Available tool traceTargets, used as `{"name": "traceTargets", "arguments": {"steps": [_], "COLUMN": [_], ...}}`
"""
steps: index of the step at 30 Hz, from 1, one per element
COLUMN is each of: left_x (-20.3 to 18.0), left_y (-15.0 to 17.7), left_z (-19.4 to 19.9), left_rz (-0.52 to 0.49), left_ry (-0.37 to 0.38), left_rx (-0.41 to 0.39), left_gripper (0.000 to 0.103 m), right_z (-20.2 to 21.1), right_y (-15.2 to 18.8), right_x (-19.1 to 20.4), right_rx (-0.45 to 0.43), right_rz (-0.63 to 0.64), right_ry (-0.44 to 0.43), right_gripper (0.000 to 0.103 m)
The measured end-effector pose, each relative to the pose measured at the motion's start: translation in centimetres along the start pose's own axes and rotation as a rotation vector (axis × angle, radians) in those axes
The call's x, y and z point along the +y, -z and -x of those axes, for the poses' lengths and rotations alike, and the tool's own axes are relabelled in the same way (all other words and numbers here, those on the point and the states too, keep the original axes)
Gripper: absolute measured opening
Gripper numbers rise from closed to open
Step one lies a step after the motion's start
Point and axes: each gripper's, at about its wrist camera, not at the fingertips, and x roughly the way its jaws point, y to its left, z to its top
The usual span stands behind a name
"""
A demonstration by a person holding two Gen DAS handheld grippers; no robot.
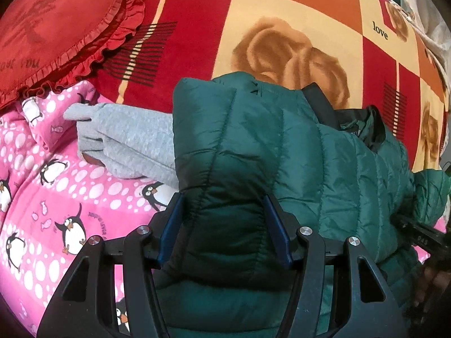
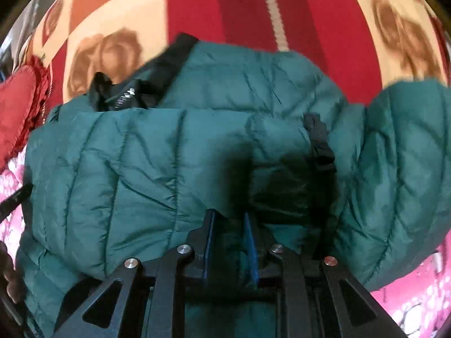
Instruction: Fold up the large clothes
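**Bed under a patchwork of blankets**

I see a bed spread with a checked blanket (image 1: 282,14) in red, orange and cream, printed with brown roses and the word "love". A pink penguin blanket (image 1: 56,197) lies over its near side. A red frilled heart cushion (image 1: 56,28) sits at the far left corner. Daylight falls evenly; a pale strip at top right may be a window.

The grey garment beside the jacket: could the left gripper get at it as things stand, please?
Probably not yet: the left gripper has its fingers clamped on a thick fold of the green jacket, though the grey garment lies uncovered to its left.
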Motion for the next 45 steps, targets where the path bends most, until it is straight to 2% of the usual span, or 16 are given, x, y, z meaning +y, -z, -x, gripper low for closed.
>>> {"name": "traceTargets", "arguments": {"steps": [3, 6, 9, 10, 13, 17, 19, 21, 22, 23, 25, 28, 32, 36, 42, 45], "left_x": [-0.1, -0.1, 0.0, 0.1, 0.4, -0.3, -1.0, -1.6, -1.7, -1.7, -1.4, -0.5, 0.3, 1.2, -1.3, -2.8], "left_y": [0.0, 0.1, 0.3, 0.4, 0.5, 0.4, 0.3, 0.3, 0.4, 0.4, 0.5, 0.2, -0.2, 0.1, 0.7, 1.2], "left_z": [-0.1, -0.5, -1.0, -1.1, -1.1, -0.2, 0.5, 0.9, 0.8, 0.5, 0.0, 0.3, 1.8, 1.7, 3.9, 4.7], "left_rz": [-0.006, -0.002, 0.006, 0.01, 0.024, 0.008, -0.021, -0.046, -0.055, -0.057, -0.051, -0.015, 0.019, 0.059, -0.024, -0.092], "left_ry": [-0.005, -0.019, -0.033, -0.033, -0.022, -0.051, -0.024, -0.025, -0.027, -0.033, -0.043, -0.064, -0.133, -0.095, -0.029, -0.006], "left_rx": [0.016, 0.04, 0.069, 0.078, 0.082, 0.057, 0.032, 0.021, 0.027, 0.041, 0.067, 0.067, 0.024, 0.06, -0.039, -0.078], "left_gripper": [0.058, 0.058, 0.06, 0.061, 0.061, 0.061, 0.061, 0.061, 0.061, 0.061, 0.061, 0.061, 0.063, 0.063, 0.063, 0.063], "right_z": [1.5, 3.6, 3.1, 2.0, -0.5, 2.4, 4.2, 4.4, 4.0, 3.2, 0.8, 1.7, 7.8, 13.2, 14.3, 13.7], "right_y": [-0.3, -0.8, -0.6, -0.3, 0.6, -0.1, 0.0, 0.5, 1.4, 1.8, 2.7, 2.2, 1.1, 1.2, 1.0, 1.3], "right_x": [1.3, 4.5, 7.5, 7.9, 6.4, 6.9, 9.1, 11.1, 11.6, 11.8, 11.2, 8.7, 2.5, -7.1, -22.1, -28.8], "right_rx": [-0.056, -0.152, -0.144, -0.122, -0.029, -0.094, -0.152, -0.15, -0.133, -0.101, -0.009, -0.027, -0.264, -0.436, -0.37, -0.312], "right_rz": [0.026, 0.101, 0.18, 0.198, 0.143, 0.12, 0.178, 0.238, 0.263, 0.288, 0.301, 0.187, 0.017, -0.223, -0.373, -0.439], "right_ry": [0.085, 0.032, -0.041, -0.025, -0.009, 0.009, -0.047, -0.086, -0.085, -0.058, 0.017, -0.051, 0.077, 0.238, 0.467, 0.416], "right_gripper": [0.019, 0.02, 0.029, 0.036, 0.038, 0.038, 0.039, 0.044, 0.053, 0.068, 0.072, 0.072, 0.072, 0.075, 0.075, 0.075]}}
